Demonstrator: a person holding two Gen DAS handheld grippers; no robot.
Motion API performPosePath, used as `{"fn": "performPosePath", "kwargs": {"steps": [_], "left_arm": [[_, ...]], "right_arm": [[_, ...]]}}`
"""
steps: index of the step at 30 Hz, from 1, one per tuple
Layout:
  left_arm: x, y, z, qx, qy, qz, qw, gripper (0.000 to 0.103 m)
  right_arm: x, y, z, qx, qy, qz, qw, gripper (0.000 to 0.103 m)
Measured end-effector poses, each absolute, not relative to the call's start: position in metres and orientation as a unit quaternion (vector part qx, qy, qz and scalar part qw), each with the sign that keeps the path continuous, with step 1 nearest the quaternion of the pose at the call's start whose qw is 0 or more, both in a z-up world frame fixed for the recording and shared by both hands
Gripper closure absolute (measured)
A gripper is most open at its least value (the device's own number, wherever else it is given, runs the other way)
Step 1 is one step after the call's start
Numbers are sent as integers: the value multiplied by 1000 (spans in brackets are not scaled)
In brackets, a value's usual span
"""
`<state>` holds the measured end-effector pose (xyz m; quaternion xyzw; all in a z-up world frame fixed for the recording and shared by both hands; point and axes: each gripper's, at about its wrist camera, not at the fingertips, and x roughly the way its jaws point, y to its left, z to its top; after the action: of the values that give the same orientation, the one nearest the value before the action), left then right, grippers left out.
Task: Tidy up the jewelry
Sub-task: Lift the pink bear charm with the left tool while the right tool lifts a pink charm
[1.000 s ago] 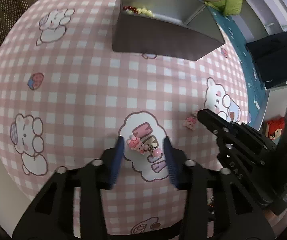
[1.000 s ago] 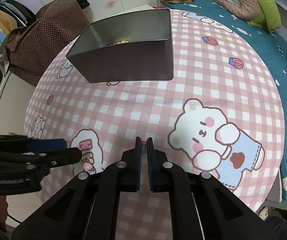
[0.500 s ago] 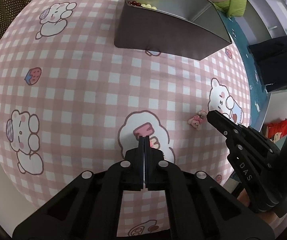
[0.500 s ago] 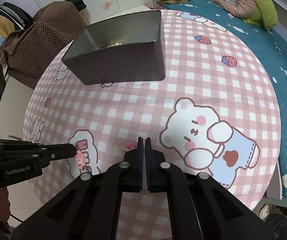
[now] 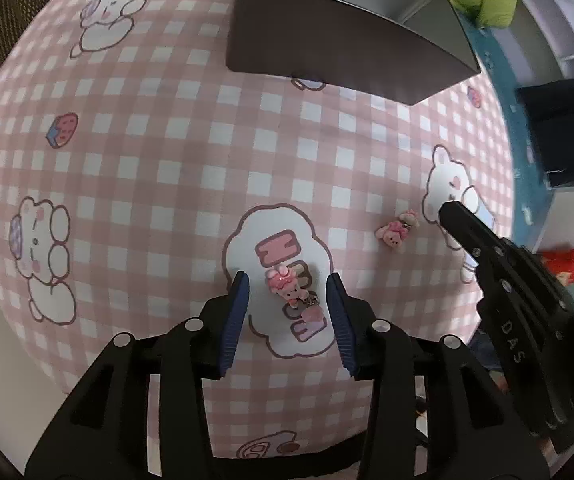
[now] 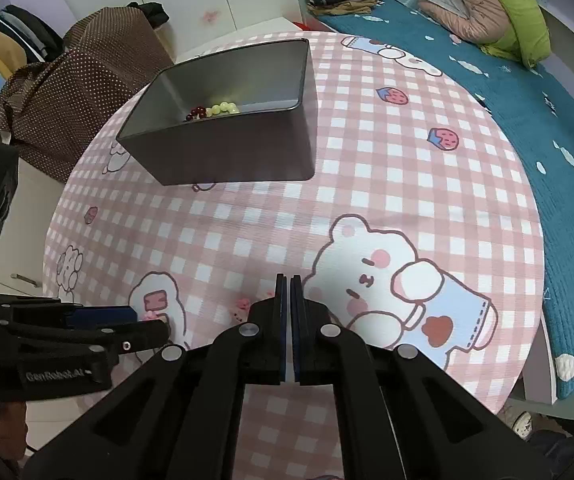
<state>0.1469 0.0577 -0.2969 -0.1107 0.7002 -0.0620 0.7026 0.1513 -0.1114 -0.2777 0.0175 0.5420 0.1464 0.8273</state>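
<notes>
Two pink charms on the checked cloth (image 5: 159, 184): one charm (image 5: 287, 286) sits between the left gripper (image 5: 287, 300)'s opening jaws, untouched. Second charm (image 5: 397, 232) lies right, just left of the shut, empty right gripper (image 6: 289, 304). Tin (image 6: 227, 156) sits far.

Soft, even daylight fills both views, bright without harsh glare. On the round counter's pink-and-white checked cloth (image 5: 159, 168) a faint grey patch of shade lies toward the middle. The dark grey rectangular metal box (image 6: 239, 152) casts a thin dim shadow along its base; its inner walls carry a dull sheen, and its near face reads almost black. Fisheye distortion bulges the counter like a dome, and the corners of each frame fall into black vignette. The centre is sharp; the teal patterned bedspread (image 6: 527, 128) and the far edges smear slightly. The black tool bodies in the foreground show little surface detail.
</notes>
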Motion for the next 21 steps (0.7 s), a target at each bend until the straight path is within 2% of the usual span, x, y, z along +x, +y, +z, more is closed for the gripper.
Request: {"fn": "performPosePath", "kwargs": {"steps": [2,5,7,16,21], "left_arm": [[145,47,-297,-86,699,-56,707,65],[145,50,-298,-85,697,-47,711,89],[146,59,-299,-117,693,-47,710,89],[147,60,-293,-116,681,-43,722,89],[149,67,-283,-128,667,-49,732,89]], "right_arm": [[152,-112,-278,14,544,146,826,101],[152,-114,-279,16,547,146,824,98],[153,-114,-281,18,554,149,819,98],[152,-95,-288,1,565,177,806,97],[155,-92,-294,-2,575,174,799,88]]}}
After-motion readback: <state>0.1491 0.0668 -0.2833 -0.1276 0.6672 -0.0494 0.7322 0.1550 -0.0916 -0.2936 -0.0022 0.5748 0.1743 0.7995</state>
